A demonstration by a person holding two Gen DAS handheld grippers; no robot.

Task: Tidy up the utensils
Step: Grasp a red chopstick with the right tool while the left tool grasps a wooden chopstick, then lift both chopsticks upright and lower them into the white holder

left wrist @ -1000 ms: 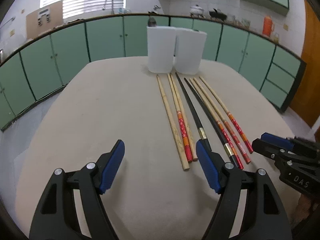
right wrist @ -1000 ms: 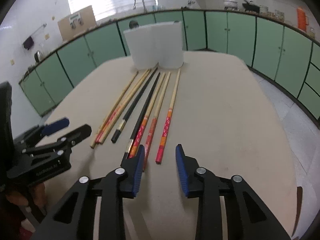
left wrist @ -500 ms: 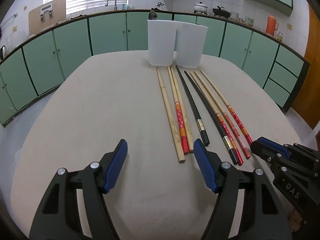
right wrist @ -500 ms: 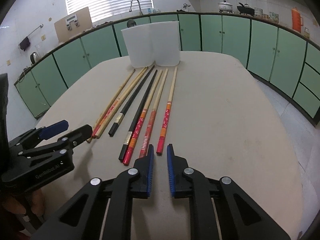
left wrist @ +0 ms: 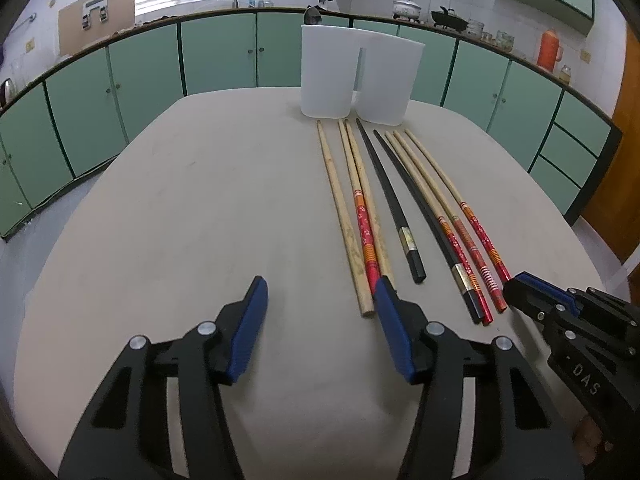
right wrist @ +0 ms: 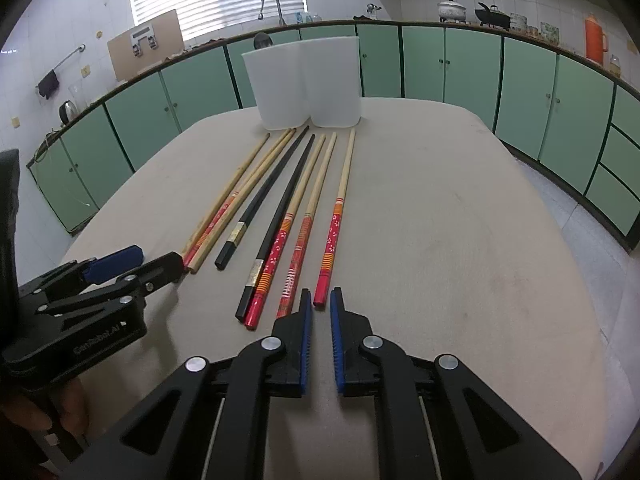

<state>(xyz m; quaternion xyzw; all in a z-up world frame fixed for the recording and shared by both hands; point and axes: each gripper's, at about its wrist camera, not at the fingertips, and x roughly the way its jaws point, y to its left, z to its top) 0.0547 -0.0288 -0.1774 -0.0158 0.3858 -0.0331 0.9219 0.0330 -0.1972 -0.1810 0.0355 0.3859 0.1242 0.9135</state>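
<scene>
Eight chopsticks (left wrist: 404, 204) lie side by side on the bench (left wrist: 200, 208), thin ends toward the two white holders (left wrist: 358, 74) at twelve o'clock. The right claw (right wrist: 319, 312) has just been closing and stands nearly shut and empty, the outermost red-handled chopstick (right wrist: 334, 236) ending just ahead of its tips. The left claw (left wrist: 320, 304) has just been narrowing to half-open, holding nothing, with the plain wooden chopstick (left wrist: 344, 224) at its one o'clock. Risk: closed jaws pushed forward would likely nudge the stick and scatter its neighbours.
</scene>
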